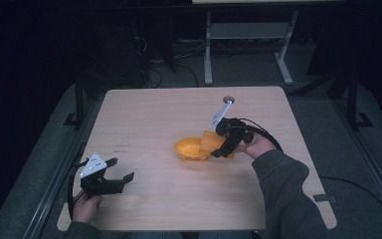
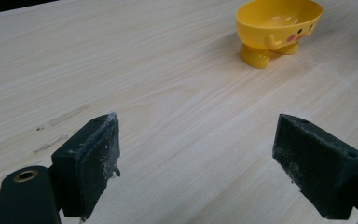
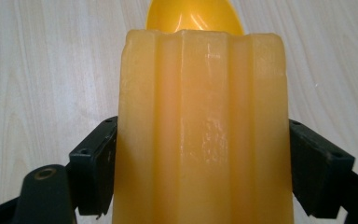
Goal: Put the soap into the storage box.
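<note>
A yellow bowl [image 1: 189, 149] with little feet and a cartoon face [image 2: 277, 28] stands near the middle of the table. My right gripper [image 1: 222, 149] is shut on a pale orange ribbed cup [image 3: 203, 135], tilted with its mouth over the bowl's right edge [image 3: 193, 16]. The cup [image 1: 213, 142] touches or hangs just over the bowl; I cannot tell which. My left gripper [image 1: 119, 172] rests at the table's front left, open, with nothing between its jaws [image 2: 196, 163]. It points toward the bowl from a distance.
The light wooden table [image 1: 144, 114] has a round cable hole [image 1: 228, 99] at its far edge. Faint marks [image 2: 63, 119] lie on the wood near the left gripper. A white desk frame [image 1: 248, 45] stands on the dark floor behind.
</note>
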Available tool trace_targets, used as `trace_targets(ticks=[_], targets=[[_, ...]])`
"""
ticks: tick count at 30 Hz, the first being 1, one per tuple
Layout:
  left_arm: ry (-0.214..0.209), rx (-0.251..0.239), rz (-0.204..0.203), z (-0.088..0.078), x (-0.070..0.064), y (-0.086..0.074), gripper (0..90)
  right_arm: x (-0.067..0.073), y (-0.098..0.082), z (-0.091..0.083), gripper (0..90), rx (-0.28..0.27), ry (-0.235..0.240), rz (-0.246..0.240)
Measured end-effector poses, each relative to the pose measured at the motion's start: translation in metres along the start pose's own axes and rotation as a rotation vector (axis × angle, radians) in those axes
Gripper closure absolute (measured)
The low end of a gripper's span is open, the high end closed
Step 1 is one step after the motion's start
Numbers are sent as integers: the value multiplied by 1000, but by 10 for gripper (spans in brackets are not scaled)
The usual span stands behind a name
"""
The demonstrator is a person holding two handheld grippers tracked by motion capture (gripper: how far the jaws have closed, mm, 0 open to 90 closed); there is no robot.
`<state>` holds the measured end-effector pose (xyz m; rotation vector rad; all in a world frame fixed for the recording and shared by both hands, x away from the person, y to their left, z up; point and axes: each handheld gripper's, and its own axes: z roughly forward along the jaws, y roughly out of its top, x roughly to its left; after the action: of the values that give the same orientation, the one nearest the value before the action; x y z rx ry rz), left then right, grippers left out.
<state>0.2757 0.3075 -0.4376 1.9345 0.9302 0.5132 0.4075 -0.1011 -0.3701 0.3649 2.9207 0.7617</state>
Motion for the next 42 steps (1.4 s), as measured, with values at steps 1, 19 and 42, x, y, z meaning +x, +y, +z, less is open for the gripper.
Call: trace_targets(ticks=[1,19,42], targets=[[0,-1,1,0,0,0,141,-1,2,0,206,-5,0,-5],[-1,-1,-1,0,0,0,141,-7,31,6,206,7,30,-58],[0,-9,-11,0,1,-1,141,-13,58,25,206,20,72,-102]])
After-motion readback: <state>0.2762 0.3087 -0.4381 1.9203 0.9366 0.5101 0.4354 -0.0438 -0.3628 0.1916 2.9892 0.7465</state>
